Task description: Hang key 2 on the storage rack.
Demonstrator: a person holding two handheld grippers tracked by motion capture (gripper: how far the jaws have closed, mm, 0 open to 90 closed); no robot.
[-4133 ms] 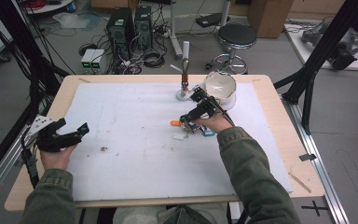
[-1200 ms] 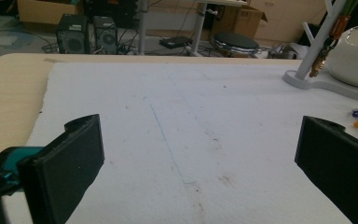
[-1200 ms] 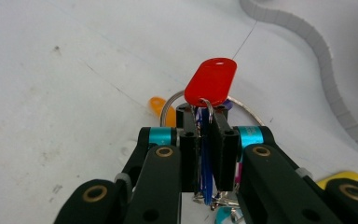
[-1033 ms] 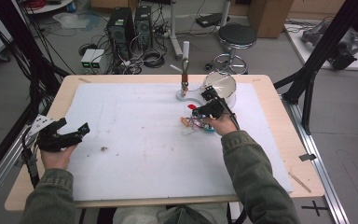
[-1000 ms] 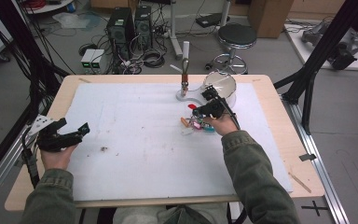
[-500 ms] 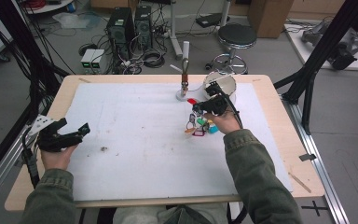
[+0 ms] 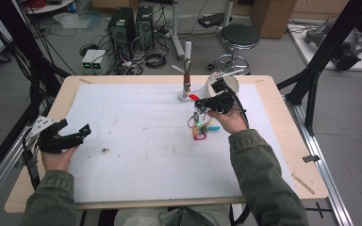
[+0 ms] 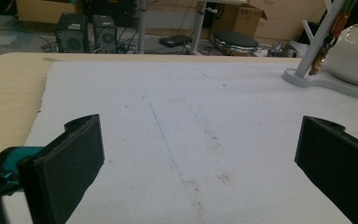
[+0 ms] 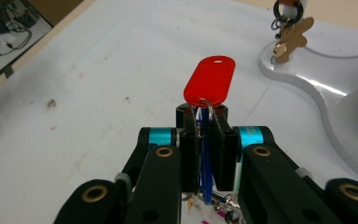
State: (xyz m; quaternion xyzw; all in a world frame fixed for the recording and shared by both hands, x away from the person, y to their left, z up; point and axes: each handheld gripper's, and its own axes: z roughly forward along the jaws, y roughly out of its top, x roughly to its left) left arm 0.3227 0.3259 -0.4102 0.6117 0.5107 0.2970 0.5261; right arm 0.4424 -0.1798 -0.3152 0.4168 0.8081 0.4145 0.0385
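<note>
While lifted off the table, the key bunch now dangles mid-frame.
Right tongs clamped on its ring; left tongs apart, idle.

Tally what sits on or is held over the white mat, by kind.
Hand-held grippers: 2 (left hand-held gripper, right hand-held gripper)
Key bunch with red tag: 1
White hook stand: 1
White bowl: 1
Total: 5

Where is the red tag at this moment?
In the right gripper view, the red tag sticks up from the shut right tool. In the high view it sits beside the white stand, far right of the mat.
</note>
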